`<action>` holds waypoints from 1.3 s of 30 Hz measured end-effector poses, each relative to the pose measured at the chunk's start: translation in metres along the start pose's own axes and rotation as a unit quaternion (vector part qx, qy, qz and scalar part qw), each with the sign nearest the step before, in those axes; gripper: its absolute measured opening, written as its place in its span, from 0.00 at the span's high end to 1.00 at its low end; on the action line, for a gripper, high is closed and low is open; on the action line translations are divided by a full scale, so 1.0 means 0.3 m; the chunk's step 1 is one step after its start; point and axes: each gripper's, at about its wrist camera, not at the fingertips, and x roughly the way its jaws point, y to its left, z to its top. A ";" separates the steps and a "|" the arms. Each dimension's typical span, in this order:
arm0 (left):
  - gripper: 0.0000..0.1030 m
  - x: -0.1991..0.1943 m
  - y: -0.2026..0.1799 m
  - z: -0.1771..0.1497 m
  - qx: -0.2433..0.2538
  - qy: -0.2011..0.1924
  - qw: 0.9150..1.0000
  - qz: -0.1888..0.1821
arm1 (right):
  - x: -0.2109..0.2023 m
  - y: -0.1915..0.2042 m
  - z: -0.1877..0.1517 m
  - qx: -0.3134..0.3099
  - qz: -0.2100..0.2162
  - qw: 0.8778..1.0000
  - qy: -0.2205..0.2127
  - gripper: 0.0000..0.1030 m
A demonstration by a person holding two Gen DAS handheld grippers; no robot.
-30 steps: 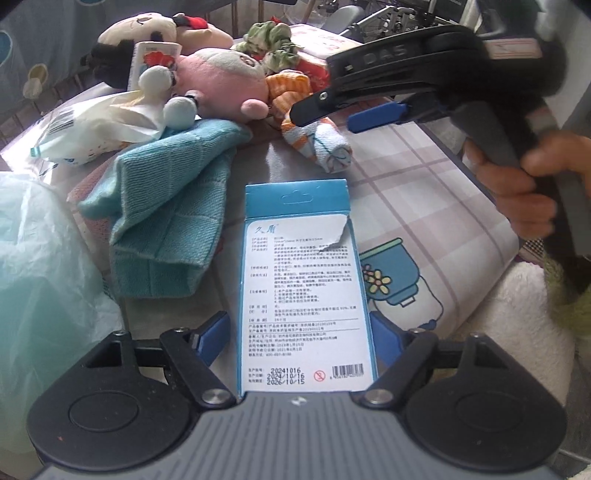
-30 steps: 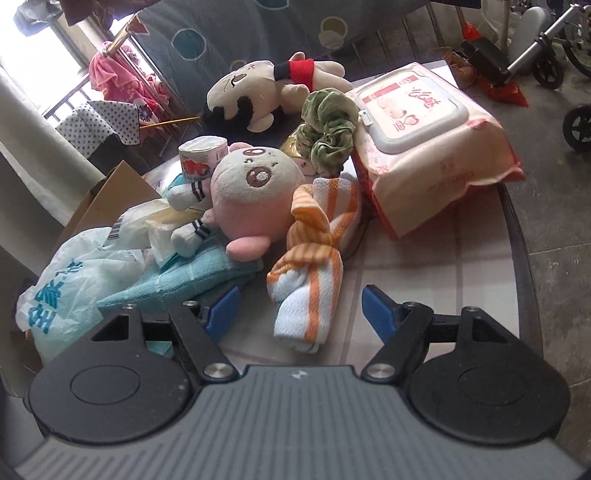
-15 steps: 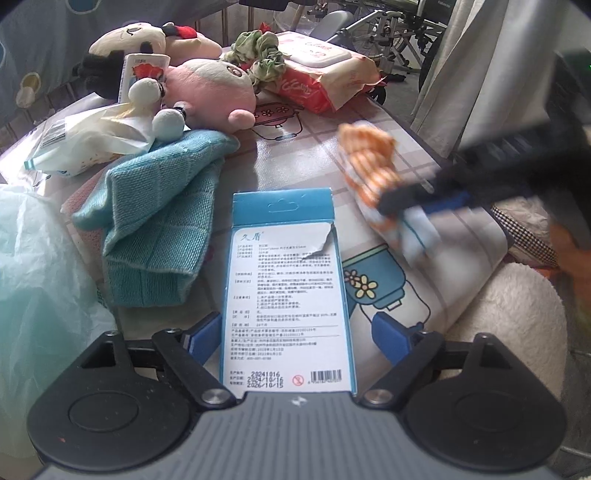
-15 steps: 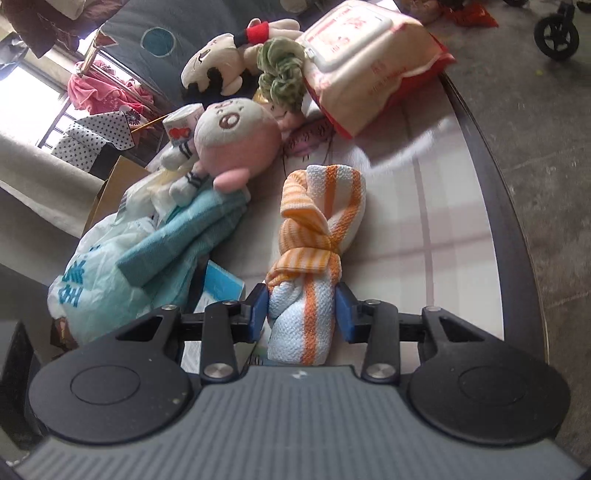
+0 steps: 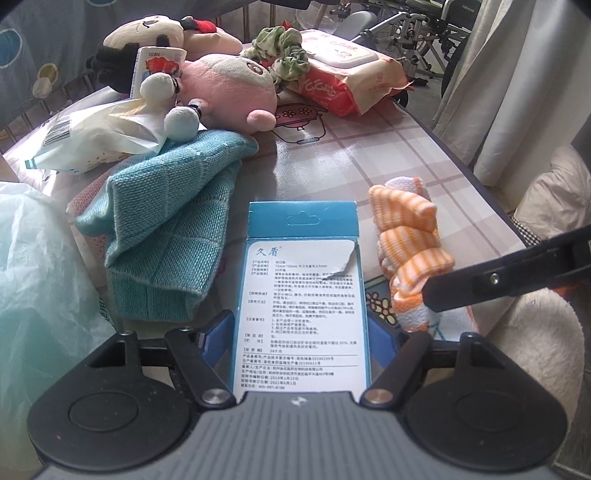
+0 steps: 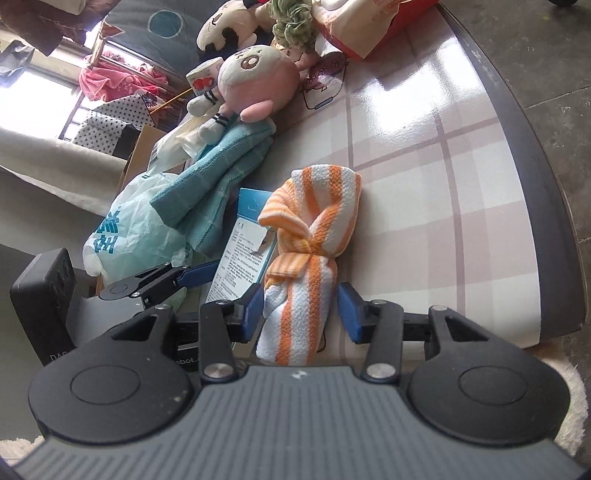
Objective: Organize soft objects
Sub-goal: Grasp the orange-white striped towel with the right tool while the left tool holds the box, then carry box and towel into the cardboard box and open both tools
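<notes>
The left gripper [image 5: 301,334] tilts steeply down over the near edge of the table [image 5: 388,155], its jaws having just been closing, a blue-and-white card packet [image 5: 301,295] lying flat between its blue pads; the pads appear to stand just clear of the packet's edges, though the view there is tight. At ten o'clock from that gripper lies one folded teal cloth [image 5: 166,229], with one pale green plastic bag [image 5: 40,266] at nine o'clock. Farther back, at eleven to twelve o'clock, sit two plush toys, a pink one [image 5: 229,99] and a cream-and-black one [image 5: 147,35], beside one small carton [image 5: 157,68], one white wrapper [image 5: 99,144], one green scrunchie [image 5: 284,51] and one pack of wet wipes [image 5: 347,77].

To the right, the right gripper [image 6: 301,312] points at a shallower slant across the table, rolled somewhat to one side. Its jaws, having just been opening a little, stand narrow around the lower end of one knotted orange-and-white striped towel [image 6: 310,243]. The left pad touches the cloth; the right pad stands just apart from it. The towel rests on the checked table, stretching away toward twelve o'clock from that gripper, just beside the packet at its ten o'clock.
</notes>
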 end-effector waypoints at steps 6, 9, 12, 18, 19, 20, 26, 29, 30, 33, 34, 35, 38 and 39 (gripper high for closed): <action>0.30 -0.007 0.006 -0.009 -0.006 -0.011 1.000 -0.013 | 0.016 -0.011 -0.012 0.003 0.017 1.000 -0.005 0.67; 0.30 -0.028 0.011 -0.019 -0.014 -0.019 1.000 -0.016 | 0.012 -0.019 -0.027 0.016 0.030 0.999 -0.015 0.69; 0.30 -0.053 0.017 -0.029 -0.020 -0.023 0.999 -0.027 | -0.001 -0.025 -0.048 0.024 0.046 0.998 -0.022 0.70; 0.30 -0.148 0.009 -0.062 -0.020 -0.043 0.998 -0.038 | -0.056 -0.010 -0.098 0.027 0.075 0.996 -0.037 0.71; 0.30 -0.171 0.008 -0.069 -0.020 -0.048 0.998 -0.039 | -0.065 -0.003 -0.105 0.025 0.078 0.996 -0.039 0.71; 0.30 -0.195 0.009 -0.076 -0.021 -0.054 0.998 -0.039 | -0.078 0.010 -0.115 0.022 0.082 0.996 -0.042 0.71; 0.30 -0.402 0.062 -0.111 -0.032 -0.111 0.993 -0.011 | -0.144 0.155 -0.144 -0.023 0.111 0.992 -0.062 0.71; 0.30 -0.537 0.144 -0.127 -0.052 -0.145 0.988 0.021 | -0.144 0.282 -0.129 -0.063 0.136 0.987 -0.066 0.71; 0.30 -0.576 0.174 -0.131 -0.061 -0.154 0.986 0.032 | -0.137 0.330 -0.121 -0.077 0.144 0.984 -0.066 0.71; 0.30 -0.691 0.293 -0.139 -0.088 -0.180 0.978 0.062 | -0.090 0.491 -0.077 -0.119 0.175 0.976 -0.057 0.71; 0.30 -0.725 0.346 -0.141 -0.099 -0.185 0.975 0.072 | -0.067 0.547 -0.058 -0.130 0.185 0.973 -0.051 0.71; 0.30 -0.754 0.395 -0.142 -0.109 -0.188 0.973 0.080 | -0.039 0.609 -0.037 -0.142 0.194 0.970 -0.043 0.71; 0.30 -0.821 0.561 -0.135 -0.134 -0.195 0.966 0.105 | 0.060 0.794 0.028 -0.167 0.214 0.962 -0.017 0.71; 0.30 -0.834 0.613 -0.129 -0.140 -0.195 0.964 0.112 | 0.096 0.852 0.051 -0.174 0.218 0.960 -0.010 0.71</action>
